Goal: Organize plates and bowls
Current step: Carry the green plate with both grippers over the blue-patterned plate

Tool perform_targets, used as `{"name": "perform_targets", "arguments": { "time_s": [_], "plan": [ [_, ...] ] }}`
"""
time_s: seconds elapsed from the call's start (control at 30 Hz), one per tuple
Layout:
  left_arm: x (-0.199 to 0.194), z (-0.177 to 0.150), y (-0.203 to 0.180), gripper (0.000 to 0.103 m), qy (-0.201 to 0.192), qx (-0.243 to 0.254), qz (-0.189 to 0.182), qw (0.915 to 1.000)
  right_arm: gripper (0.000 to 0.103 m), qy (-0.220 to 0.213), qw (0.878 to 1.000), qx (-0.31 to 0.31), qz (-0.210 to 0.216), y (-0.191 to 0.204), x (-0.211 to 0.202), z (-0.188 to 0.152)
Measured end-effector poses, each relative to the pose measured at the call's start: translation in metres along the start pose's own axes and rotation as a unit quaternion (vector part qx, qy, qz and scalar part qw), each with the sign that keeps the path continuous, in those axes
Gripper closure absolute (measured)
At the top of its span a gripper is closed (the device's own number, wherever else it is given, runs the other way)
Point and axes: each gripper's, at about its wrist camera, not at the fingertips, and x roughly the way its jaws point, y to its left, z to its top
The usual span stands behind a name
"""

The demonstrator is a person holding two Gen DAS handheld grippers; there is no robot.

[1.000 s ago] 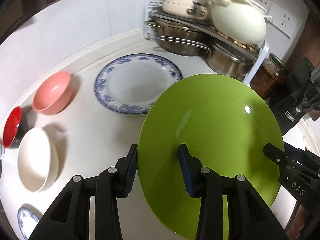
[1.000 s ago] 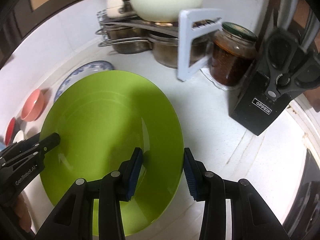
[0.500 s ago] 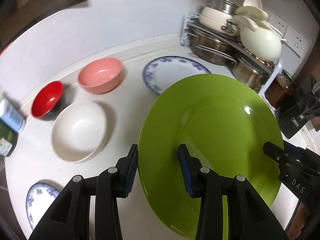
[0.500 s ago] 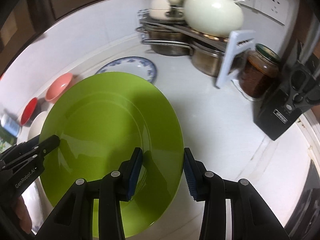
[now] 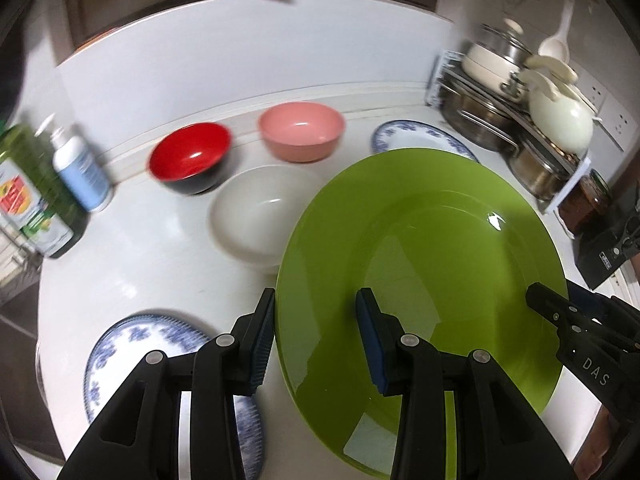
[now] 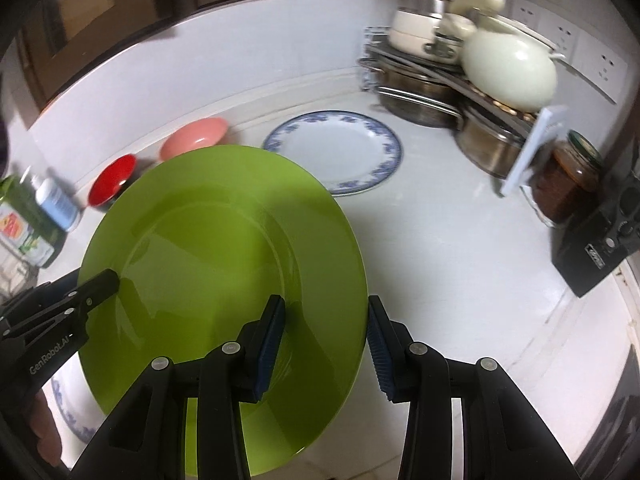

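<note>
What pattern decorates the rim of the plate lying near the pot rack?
A blue floral band on white edges the plate, clearest in the right wrist view.

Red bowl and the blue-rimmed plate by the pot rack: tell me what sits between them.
The pink bowl sits between the red bowl and the blue-rimmed plate, along the back wall; both wrist views show it.

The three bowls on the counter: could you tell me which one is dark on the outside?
The red bowl: red inside, black outside. The pink bowl and white bowl are one colour throughout.
</note>
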Motion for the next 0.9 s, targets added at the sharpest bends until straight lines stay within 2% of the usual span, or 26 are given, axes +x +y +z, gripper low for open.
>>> {"name": "perform_targets", "arguments": {
  "time_s": [0.5, 0.9],
  "plan": [
    [-0.034, -0.036, 0.099, 0.063, -0.007, -0.079, 0.057, 0.9952, 0.061, 0.002, 0.995, -0.084, 0.053, 0.096, -0.004, -0.01],
    [-0.049, -0.075, 0.166, 0.063, 0.006, -0.145, 0.104, 0.9839, 0.061, 0.018, 0.983, -0.149, 0.101, 0.17, 0.0, -0.028]
  ]
}}
